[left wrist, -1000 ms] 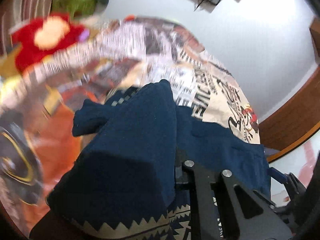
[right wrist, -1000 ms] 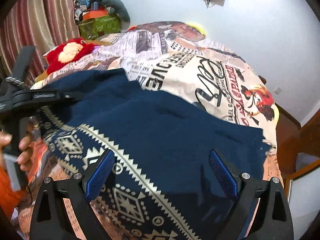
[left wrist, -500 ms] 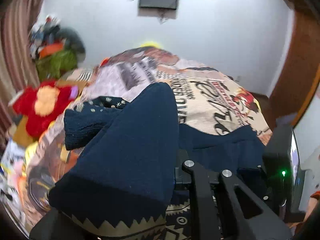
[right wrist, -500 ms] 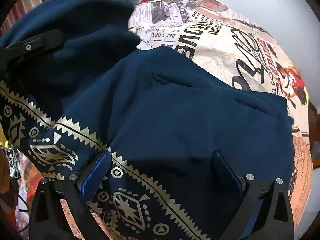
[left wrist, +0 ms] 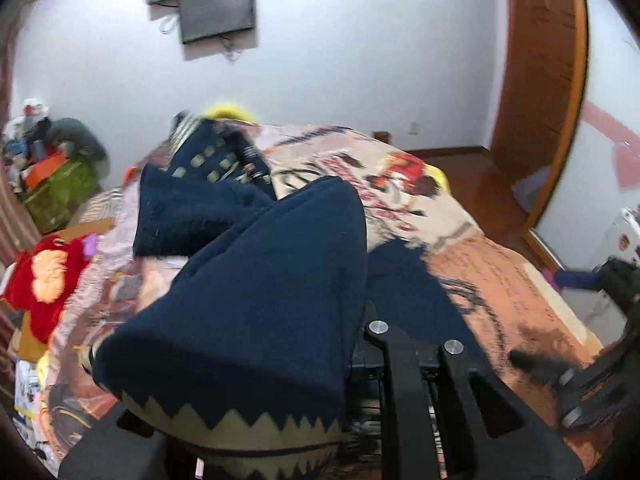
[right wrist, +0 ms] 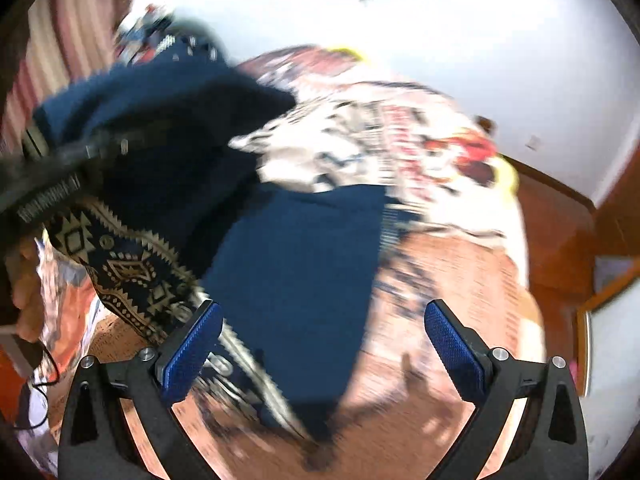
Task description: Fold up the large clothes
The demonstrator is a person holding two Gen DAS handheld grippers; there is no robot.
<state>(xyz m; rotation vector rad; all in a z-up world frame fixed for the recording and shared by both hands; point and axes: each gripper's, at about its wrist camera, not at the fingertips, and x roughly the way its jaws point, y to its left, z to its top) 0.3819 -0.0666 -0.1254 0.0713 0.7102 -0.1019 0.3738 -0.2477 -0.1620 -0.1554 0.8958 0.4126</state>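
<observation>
Two grippers work over a bed [left wrist: 500, 280] covered with a printed bedspread. The left gripper [left wrist: 356, 364] points downward and is clenched on a fold of the dark blue sweater [left wrist: 264, 300]; the cloth drapes over its left finger and hides it, so only the black right finger and its two screws show. The sweater's cream zigzag hem [left wrist: 256, 428] hangs at the lower edge of that view. The rest of the sweater trails away across the bed, with a patterned part bunched at the far side.

The right gripper [right wrist: 322, 350] also tilts down, its jaws spread wide and released, having just opened a little further; its blue pads [right wrist: 192, 350] grip nothing, and the sweater [right wrist: 296, 272] lies on the bed just beyond them. In the right wrist view the left gripper [right wrist: 60, 160] appears at the upper left, lifting the patterned band [right wrist: 120, 268], with the person's fingers [right wrist: 24, 292] partly cut off at the edge.

Both views are smeared by motion, so the bedspread's print and the clutter by the striped curtain [right wrist: 72, 52] are hard to read. A red stuffed toy [left wrist: 44, 276] lies at the bed's left side.
</observation>
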